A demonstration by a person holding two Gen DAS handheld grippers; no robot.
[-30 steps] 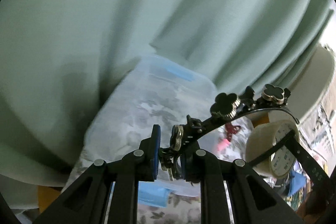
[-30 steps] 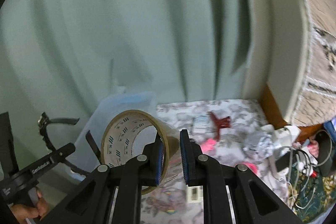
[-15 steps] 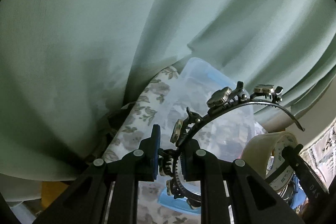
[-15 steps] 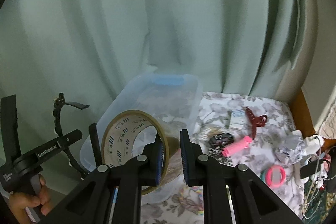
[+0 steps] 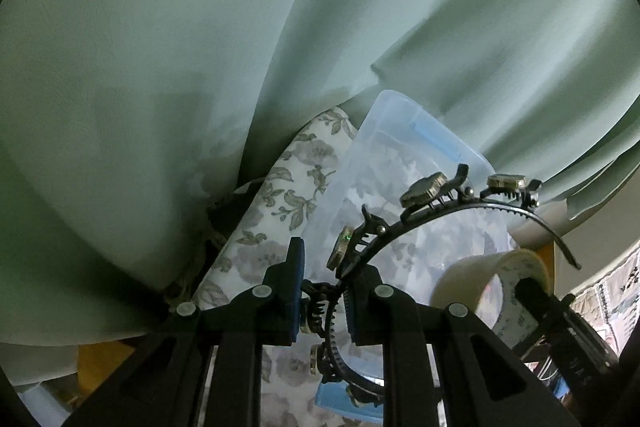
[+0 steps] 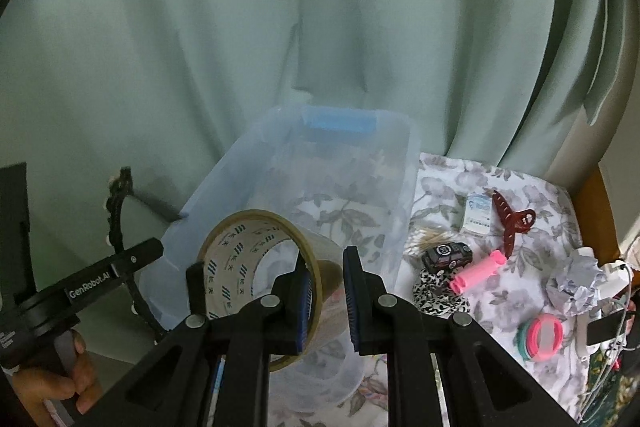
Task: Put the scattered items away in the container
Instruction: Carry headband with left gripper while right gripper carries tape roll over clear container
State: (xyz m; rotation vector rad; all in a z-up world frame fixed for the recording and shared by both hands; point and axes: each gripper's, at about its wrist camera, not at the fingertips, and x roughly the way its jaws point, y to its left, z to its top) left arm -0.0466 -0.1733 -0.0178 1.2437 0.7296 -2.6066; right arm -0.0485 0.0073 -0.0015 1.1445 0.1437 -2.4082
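A clear plastic container (image 6: 404, 163) with a blue latch (image 6: 340, 121) stands on the floral cloth against the green curtain. My right gripper (image 6: 326, 291) is shut on the wall of a roll of brown packing tape (image 6: 256, 259), which hangs over the container's near end. My left gripper (image 5: 324, 291) is shut on a black toothed headband (image 5: 436, 215) with metal clover ornaments, just left of the container (image 5: 400, 147). The right wrist view shows that headband (image 6: 116, 211) outside the container's left wall, and the tape roll (image 5: 492, 279) shows at the right of the left wrist view.
On the cloth right of the container lie a dark red hair claw (image 6: 512, 223), a toy car (image 6: 446, 255), a pink roller (image 6: 478, 271), a leopard scrunchie (image 6: 436, 295), crumpled paper (image 6: 576, 283), pink rings (image 6: 540, 337) and a small card packet (image 6: 478, 213). The curtain (image 6: 280, 7) hangs close behind.
Both grippers have moved toward the container and lower, each keeping its item. The container now sits larger and more central in the right wrist view, and the floral cloth's left edge has come into the left wrist view.
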